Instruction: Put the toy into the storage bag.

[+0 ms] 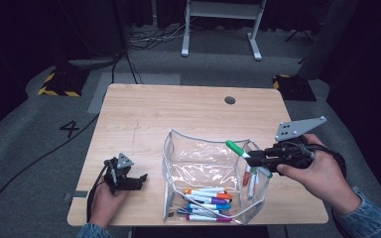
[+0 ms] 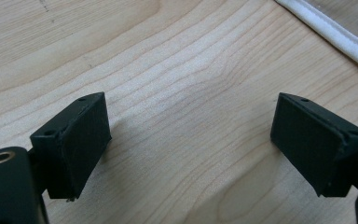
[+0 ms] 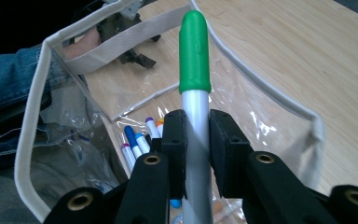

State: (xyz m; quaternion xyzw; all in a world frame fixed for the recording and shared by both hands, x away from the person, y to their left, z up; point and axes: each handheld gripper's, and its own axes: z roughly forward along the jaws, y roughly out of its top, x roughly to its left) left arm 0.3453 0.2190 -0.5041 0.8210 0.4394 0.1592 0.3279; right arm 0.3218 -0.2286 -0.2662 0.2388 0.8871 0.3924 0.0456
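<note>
Green-capped marker (image 3: 194, 51) is pinched by its grey barrel in the right gripper (image 1: 262, 159), hanging over the open top of the clear pouch (image 1: 178, 163) near the table's (image 1: 144, 114) front edge. I'd say the trick now is to tip the green cap down past the white rim, clear of the plastic wall, and only let go once it's low inside. The pouch already has a pile of markers (image 1: 209, 203) at its bottom toward the front edge, plus a few (image 1: 250, 178) leaning on its right wall. Left gripper (image 1: 129, 181) rests spread wide by the front left corner, holding nothing.
</note>
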